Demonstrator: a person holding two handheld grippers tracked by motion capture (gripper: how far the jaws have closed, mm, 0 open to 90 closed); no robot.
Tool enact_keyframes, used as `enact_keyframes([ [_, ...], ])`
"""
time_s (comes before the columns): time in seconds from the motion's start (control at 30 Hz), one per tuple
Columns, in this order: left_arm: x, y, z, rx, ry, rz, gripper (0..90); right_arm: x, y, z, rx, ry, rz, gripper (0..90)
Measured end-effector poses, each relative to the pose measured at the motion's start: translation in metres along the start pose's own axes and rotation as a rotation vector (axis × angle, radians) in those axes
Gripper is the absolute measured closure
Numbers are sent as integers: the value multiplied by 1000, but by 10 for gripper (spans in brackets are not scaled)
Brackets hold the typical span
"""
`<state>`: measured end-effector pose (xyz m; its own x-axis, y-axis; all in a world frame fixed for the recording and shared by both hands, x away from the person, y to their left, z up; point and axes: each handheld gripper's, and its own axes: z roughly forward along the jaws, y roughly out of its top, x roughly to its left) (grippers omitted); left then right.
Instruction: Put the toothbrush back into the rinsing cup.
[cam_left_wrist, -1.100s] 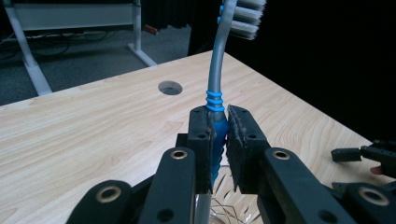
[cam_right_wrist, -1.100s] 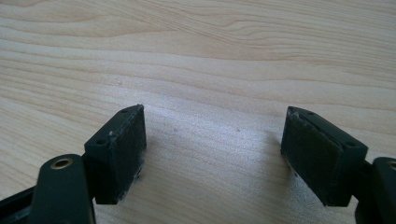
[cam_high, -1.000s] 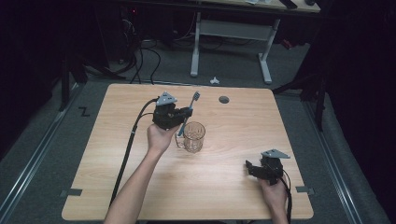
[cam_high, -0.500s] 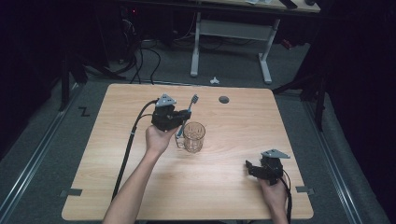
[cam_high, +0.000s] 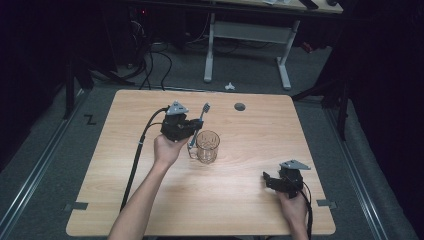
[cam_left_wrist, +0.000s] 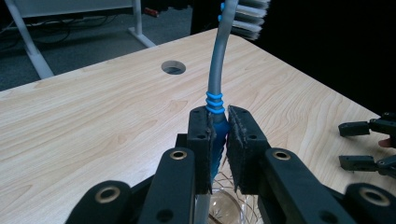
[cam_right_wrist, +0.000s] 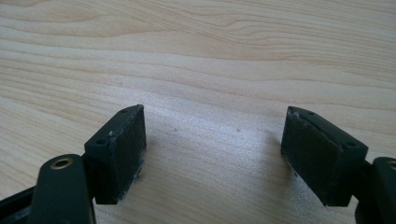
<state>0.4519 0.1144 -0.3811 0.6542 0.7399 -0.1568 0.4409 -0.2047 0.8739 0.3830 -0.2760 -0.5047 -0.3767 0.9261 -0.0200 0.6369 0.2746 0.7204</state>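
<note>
A grey toothbrush (cam_high: 200, 120) with a blue grip stands nearly upright, bristles up, and my left gripper (cam_high: 193, 129) is shut on its handle. In the left gripper view the pads of that gripper (cam_left_wrist: 218, 128) pinch the blue grip of the toothbrush (cam_left_wrist: 215, 60), with the rim of a clear glass mug (cam_left_wrist: 226, 207) right below. The mug (cam_high: 208, 146) stands mid-table, just right of the gripper. I cannot tell whether the brush's lower end is inside it. My right gripper (cam_high: 268, 181) rests near the front right, open, its jaws (cam_right_wrist: 210, 149) wide apart over bare wood.
The wooden table (cam_high: 125, 200) has a round cable hole (cam_high: 240, 106) near its far edge. A small white object (cam_high: 229, 86) lies on the floor beyond it, by the legs of another desk (cam_high: 209, 50). The right gripper (cam_left_wrist: 369, 144) also shows far right in the left gripper view.
My left gripper and the toothbrush have shifted slightly toward the near side and down beside the mug. The mug and the right gripper have stayed put.
</note>
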Motion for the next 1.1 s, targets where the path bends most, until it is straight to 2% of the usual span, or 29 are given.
enact_keyframes([
  [0.4,-1,0,-4,32,15,24,797,0,0,0,0,0,0,223],
  [0.97,1,-4,-8,53,25,17,796,0,0,0,0,0,0,223],
  [1.1,0,-5,-9,63,29,27,796,0,0,0,0,0,0,223],
])
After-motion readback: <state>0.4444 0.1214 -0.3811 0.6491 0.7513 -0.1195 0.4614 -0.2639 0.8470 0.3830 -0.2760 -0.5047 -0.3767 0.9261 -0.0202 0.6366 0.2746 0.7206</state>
